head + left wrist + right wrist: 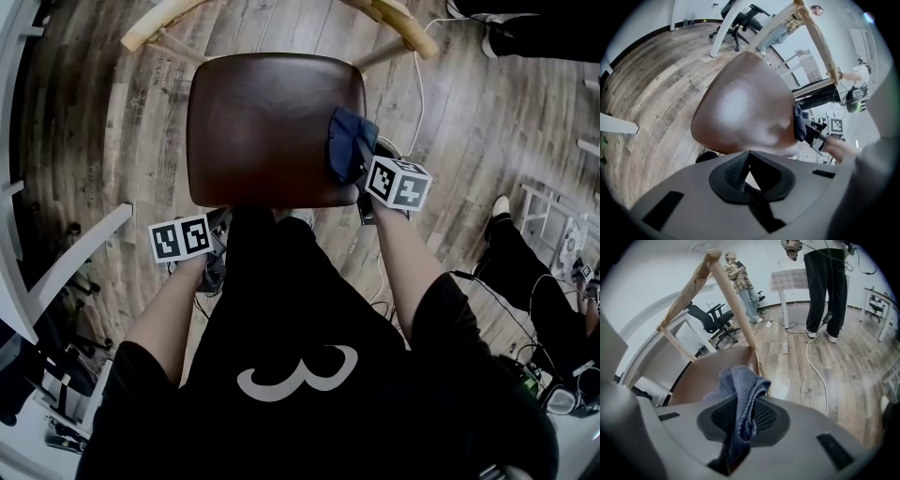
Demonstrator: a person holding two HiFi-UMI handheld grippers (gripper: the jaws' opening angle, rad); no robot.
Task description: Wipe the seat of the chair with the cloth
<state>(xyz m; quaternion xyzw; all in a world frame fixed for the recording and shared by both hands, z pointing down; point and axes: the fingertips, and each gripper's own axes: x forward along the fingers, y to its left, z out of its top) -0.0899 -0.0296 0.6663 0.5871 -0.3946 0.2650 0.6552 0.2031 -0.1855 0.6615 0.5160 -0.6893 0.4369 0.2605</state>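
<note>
At the right edge of the glossy dark brown padded chair seat [262, 122], a crumpled dark blue cloth [351, 143] lies partly on the leather-like surface. The right gripper [743, 404] is clamped on it. In the right gripper view the fabric bunches up between the black ribbed pads [761, 416], and a frayed hem hangs down over them. The seat is rounded at its corners and shines with a broad pale reflection. Light wooden frame rails [155, 23] rise at its far side, and they look bare and rough.

The left gripper [749, 157] hangs low by the seat's near left corner, off the seat. Its jaws meet at the tips with nothing between them.

Grey-brown wood-plank flooring [84, 141] surrounds the chair. A thin white cable [415, 94] snakes over the planks just right of the chair, close to the working gripper. A white slanted table leg [75, 258] stands to the left. In the head view the wearer's black shirt [300, 356] covers the seat's near edge. Farther off, a black office chair [712, 317] and a person in dark trousers [827, 287] stand well apart from the seat.
</note>
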